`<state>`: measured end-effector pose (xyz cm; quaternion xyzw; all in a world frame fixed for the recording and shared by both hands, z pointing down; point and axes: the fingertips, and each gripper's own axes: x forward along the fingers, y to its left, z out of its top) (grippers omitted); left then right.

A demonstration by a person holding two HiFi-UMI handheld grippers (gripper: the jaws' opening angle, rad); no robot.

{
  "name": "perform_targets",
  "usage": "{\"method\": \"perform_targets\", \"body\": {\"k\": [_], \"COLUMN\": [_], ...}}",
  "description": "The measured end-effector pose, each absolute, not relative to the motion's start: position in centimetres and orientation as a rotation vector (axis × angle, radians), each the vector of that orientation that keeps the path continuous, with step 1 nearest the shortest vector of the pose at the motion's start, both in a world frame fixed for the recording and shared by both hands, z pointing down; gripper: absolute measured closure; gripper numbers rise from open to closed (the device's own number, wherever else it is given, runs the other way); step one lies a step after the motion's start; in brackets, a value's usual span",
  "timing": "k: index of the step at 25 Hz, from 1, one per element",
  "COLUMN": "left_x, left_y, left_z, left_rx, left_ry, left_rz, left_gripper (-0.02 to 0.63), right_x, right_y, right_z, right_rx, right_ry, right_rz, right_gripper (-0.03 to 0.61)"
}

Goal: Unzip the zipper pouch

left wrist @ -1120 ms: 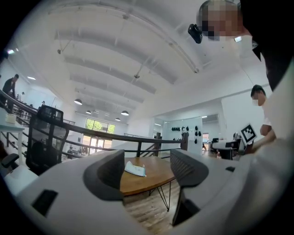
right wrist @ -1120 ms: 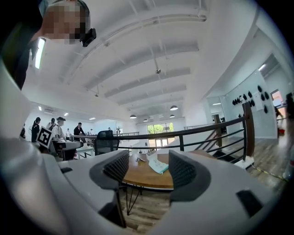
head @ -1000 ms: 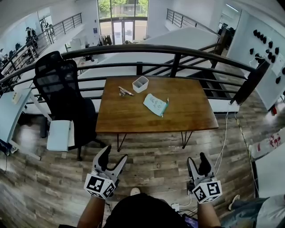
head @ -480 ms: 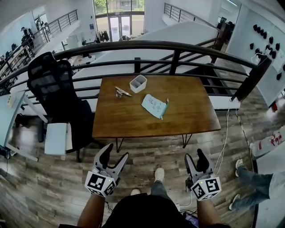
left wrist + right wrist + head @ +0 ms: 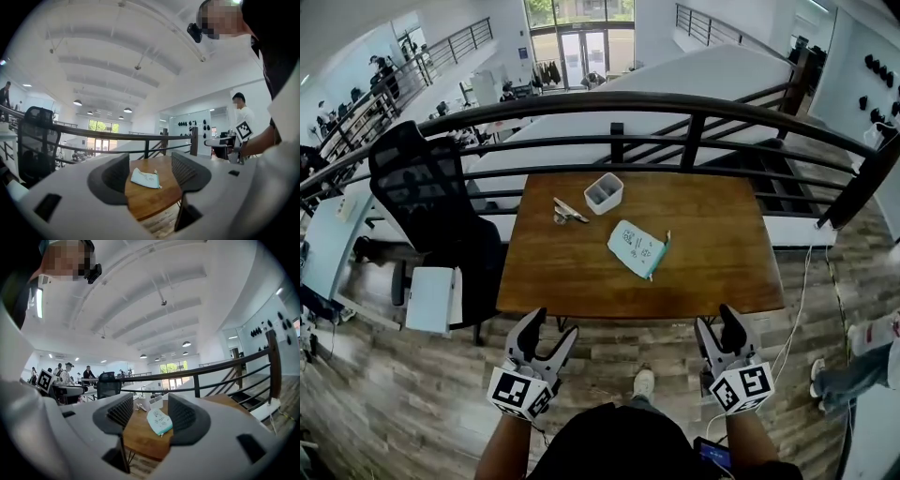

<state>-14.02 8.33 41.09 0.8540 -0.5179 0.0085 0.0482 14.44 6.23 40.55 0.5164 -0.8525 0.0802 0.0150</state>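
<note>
The desk (image 5: 581, 272) is warm brown with a streaked wood grain and stands on thin black legs. The zipper pouch (image 5: 637, 249) on it is pale mint with small dark printed marks and a deeper teal strip along its right edge. The open box (image 5: 603, 193) at the far side is white with a grey interior, the chair (image 5: 431, 197) at the left is black mesh, the railing (image 5: 609, 98) is black, and the floor (image 5: 394, 394) is grey-brown planks of mixed tone.

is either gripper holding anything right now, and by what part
Nothing is held. The left gripper and right gripper have jaws apart, just closing slightly with nothing between them; the zipper pouch lies untouched on the table.
</note>
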Motion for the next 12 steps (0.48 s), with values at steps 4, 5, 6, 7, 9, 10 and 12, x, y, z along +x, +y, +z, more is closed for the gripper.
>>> {"method": "perform_targets", "body": {"k": [4,5,6,7,9,10,12], "left_x": [-12.5,-12.1,-11.7,-11.3,-10.4,-10.0,-9.1], "left_y": [6.1,5.5,5.0,4.5,3.5,3.0,1.9], "left_z": [41.0,40.9,40.9,40.8,40.5,40.3,40.1], "left_rx": [2.587,2.579,2.571,2.562,2.550,2.549,2.552], "left_ry": [-1.613,-1.623,-1.633,-1.643,-1.661,-1.672,-1.689], "left_rz": [0.048,0.051,0.051,0.051,0.055,0.058,0.064], "left_gripper": [0.325,0.325,0.325,0.325,0.325,0.325,0.325], "right_x": [16.1,16.4,16.8,17.2,18.1,18.4,19.0], "right_y": [2.9,2.1,1.4,0.7,-0.4,-0.9,-1.9], "right_z": [41.0,41.1,41.1,41.1,40.9,40.9,40.8], "right_rx": [1.586,1.576,1.564,1.553,1.531,1.520,1.498], "right_ry": [-2.675,-2.680,-2.684,-2.687,-2.696,-2.702,-2.714], "right_rz": [0.292,0.297,0.298,0.298,0.303,0.305,0.304], "right_gripper": [0.364,0.368,0.371,0.374,0.377,0.379,0.379]}}
